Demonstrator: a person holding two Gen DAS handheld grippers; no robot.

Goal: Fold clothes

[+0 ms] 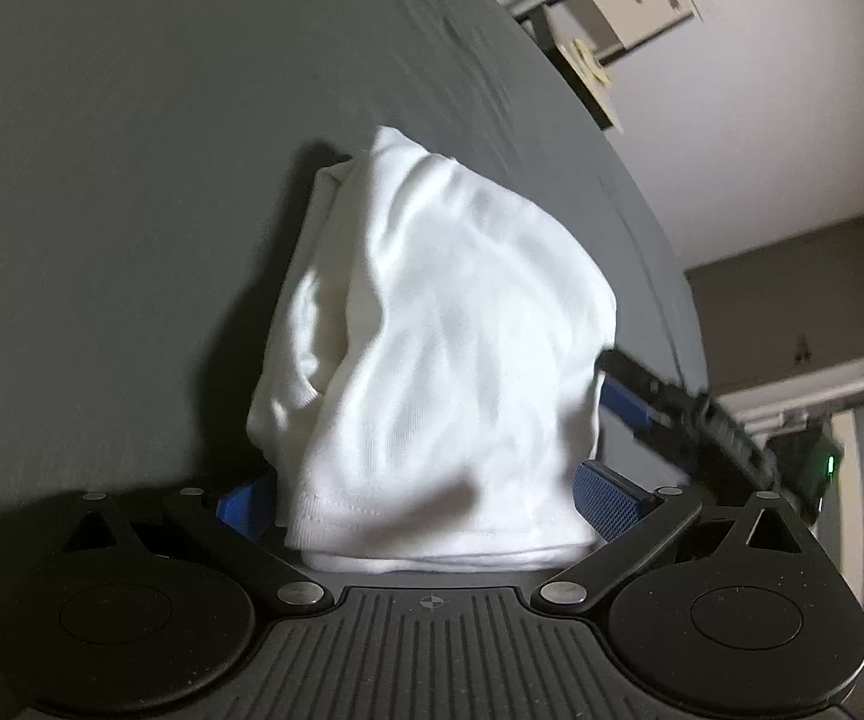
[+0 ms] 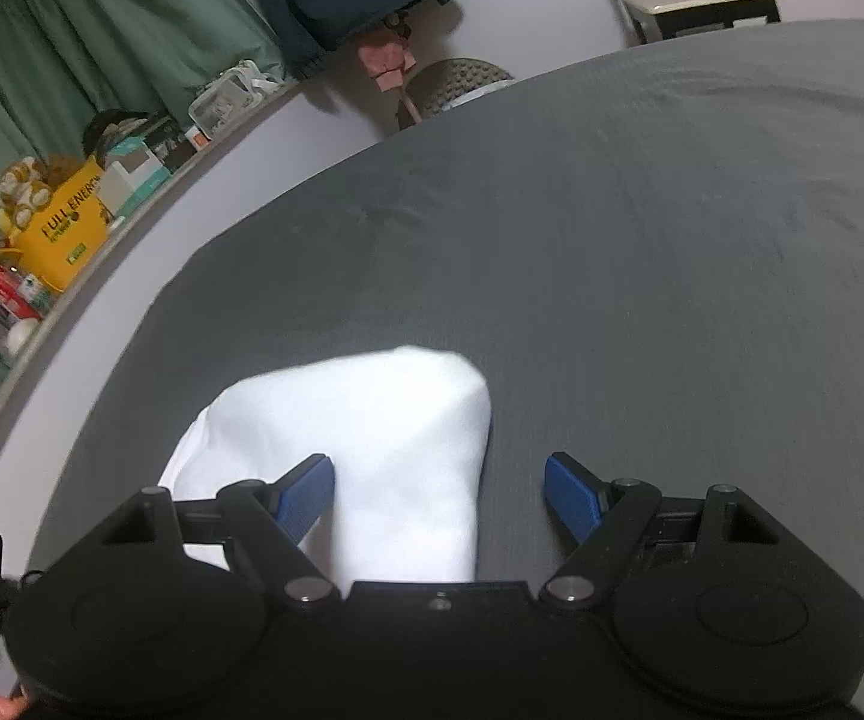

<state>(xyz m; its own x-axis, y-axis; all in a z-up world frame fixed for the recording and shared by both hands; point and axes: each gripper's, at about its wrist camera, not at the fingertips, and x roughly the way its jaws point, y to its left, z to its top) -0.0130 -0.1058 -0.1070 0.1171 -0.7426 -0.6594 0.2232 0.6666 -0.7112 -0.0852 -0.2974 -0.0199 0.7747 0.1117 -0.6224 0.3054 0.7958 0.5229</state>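
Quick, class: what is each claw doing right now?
Left claw: white garment bunched between its fingers; whether it grips cannot be told.
Right claw: open, holding nothing, over the garment.

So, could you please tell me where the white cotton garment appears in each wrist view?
Left wrist: the white cotton garment fills the centre, bunched up between the left gripper fingers.
Right wrist: it lies lower centre-left, partly between the open right gripper fingers.
Shared landmark: the dark grey bed sheet beneath it.
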